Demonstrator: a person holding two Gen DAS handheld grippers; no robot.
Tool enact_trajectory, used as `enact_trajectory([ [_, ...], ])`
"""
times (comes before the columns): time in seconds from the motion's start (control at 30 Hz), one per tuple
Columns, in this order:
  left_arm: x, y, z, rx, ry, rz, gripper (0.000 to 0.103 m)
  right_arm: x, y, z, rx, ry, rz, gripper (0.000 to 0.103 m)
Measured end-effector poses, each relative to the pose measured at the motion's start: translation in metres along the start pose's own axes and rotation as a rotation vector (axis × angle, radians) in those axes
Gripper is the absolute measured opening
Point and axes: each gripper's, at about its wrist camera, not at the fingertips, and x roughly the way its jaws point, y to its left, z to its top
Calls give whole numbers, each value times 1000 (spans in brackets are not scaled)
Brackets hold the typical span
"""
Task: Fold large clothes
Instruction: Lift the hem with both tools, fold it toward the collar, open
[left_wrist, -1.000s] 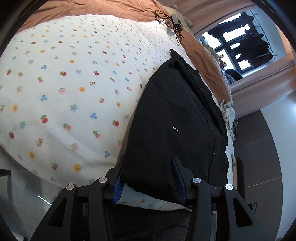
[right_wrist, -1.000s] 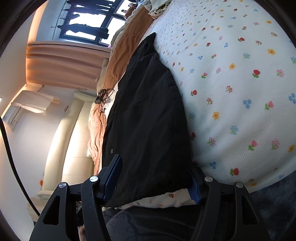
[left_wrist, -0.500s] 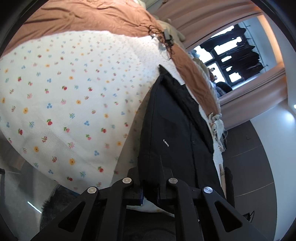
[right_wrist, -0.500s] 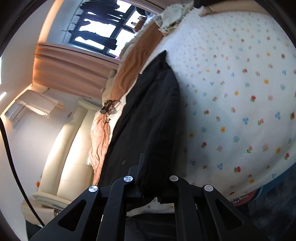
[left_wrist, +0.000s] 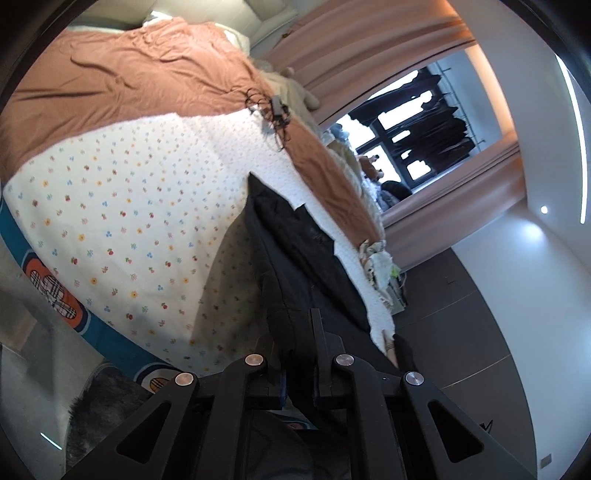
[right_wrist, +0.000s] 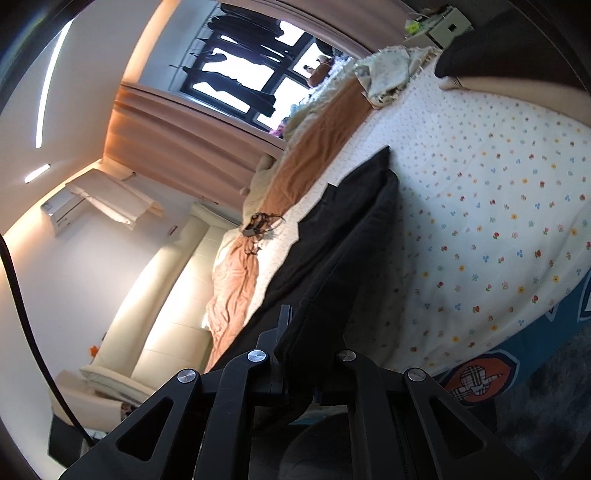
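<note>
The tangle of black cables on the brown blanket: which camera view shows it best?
The left wrist view: the cable tangle lies sharp on the brown blanket. The right wrist view shows it smaller and softer.

Bright window (left_wrist: 410, 136), peach curtains (right_wrist: 184, 129)

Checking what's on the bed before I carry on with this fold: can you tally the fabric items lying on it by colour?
Black: 1, the garment, pinched by both the left gripper and the right gripper
Floral white: 1, the sheet
Orange-brown: 1, the blanket
Cream: 1, the crumpled cloth at the bed's edge
Total: 4
</note>
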Motion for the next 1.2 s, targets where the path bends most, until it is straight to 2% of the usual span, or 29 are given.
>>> enact_trajectory([
  [0.37,-97,-47,-2,12,-113,-158,8,-69,82,-8,-97,-65,91,9],
  [0.67,-136,-77,9,24,-179,-238,8,-93,116,-2,-139,-105,166,9],
  [0.87,-128,-98,19,48,-184,-239,8,-88,117,9,-136,-118,174,9],
  [1.2,-68,-114,65,56,-167,-225,9,-37,106,57,-110,-126,146,9],
])
